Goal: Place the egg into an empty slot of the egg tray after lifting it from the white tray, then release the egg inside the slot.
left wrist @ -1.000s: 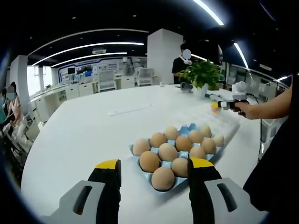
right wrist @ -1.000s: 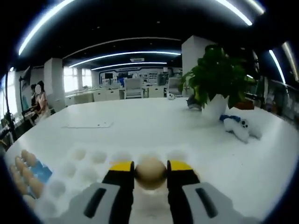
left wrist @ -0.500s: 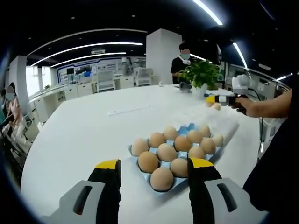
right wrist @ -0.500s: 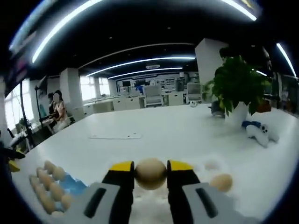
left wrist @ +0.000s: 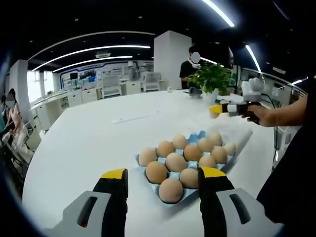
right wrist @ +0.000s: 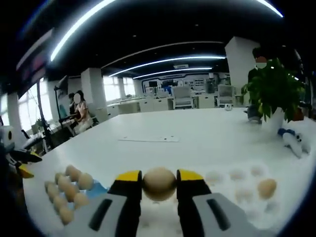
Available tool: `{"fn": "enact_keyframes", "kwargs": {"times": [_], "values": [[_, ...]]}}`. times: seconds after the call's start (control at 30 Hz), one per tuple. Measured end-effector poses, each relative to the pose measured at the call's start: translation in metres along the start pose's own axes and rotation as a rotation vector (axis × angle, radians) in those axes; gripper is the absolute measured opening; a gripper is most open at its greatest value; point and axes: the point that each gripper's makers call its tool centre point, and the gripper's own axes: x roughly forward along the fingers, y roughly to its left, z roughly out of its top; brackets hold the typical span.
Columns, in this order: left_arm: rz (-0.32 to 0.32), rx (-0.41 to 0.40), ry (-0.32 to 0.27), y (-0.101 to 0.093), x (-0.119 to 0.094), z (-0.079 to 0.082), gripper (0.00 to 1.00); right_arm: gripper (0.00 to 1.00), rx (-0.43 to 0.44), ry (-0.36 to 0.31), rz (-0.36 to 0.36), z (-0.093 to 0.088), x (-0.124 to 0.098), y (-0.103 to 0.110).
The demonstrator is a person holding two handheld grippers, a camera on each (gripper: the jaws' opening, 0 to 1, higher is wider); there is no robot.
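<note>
Egg sits clamped between my right fingers, pinched on both sides by the yellow tips and held up off the tabletop. Below and to the right of it in the right gripper view lies the white tray, with one more egg resting in one of its dimples. Off to the left in that view is the egg tray, its blue edge showing beside rows of brown eggs. Further back a flat white sheet lies on the tabletop, and a potted plant stands at the right.

My left fingers stand apart with nothing between them, hovering just in front of the egg tray. In the left gripper view that tray is nearly full of brown eggs, the nearest one lying right between my fingertips' line of sight. Beyond it sits the white tray, and above that my right gripper comes in from the right, carrying the egg in the air, my right hand behind it.
</note>
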Motion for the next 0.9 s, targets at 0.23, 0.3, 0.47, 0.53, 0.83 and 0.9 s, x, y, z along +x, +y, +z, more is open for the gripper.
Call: {"fn": "enact_keyframes", "kwargs": {"times": [0.23, 0.3, 0.47, 0.53, 0.83, 0.9], "values": [[-0.003, 0.0, -0.001, -0.001, 0.0, -0.001, 0.57, 0.26, -0.022, 0.017, 0.058, -0.003, 0.007, 0.02], [-0.003, -0.001, -0.002, -0.001, 0.0, 0.0, 0.57, 0.26, -0.025, 0.021, 0.069, -0.003, 0.007, 0.023], [-0.005, 0.0, -0.004, -0.002, 0.0, 0.001, 0.57, 0.26, -0.021, 0.048, 0.15, -0.012, 0.016, 0.052], [-0.005, -0.002, -0.004, -0.002, 0.0, 0.0, 0.57, 0.26, -0.022, 0.058, 0.173, -0.015, 0.018, 0.059], [0.004, -0.007, -0.001, 0.001, -0.002, -0.002, 0.57, 0.27, -0.03, 0.097, 0.258, -0.026, 0.031, 0.094], [0.006, -0.008, -0.001, 0.001, -0.003, -0.002, 0.57, 0.27, -0.031, 0.112, 0.278, -0.03, 0.031, 0.1]]}}
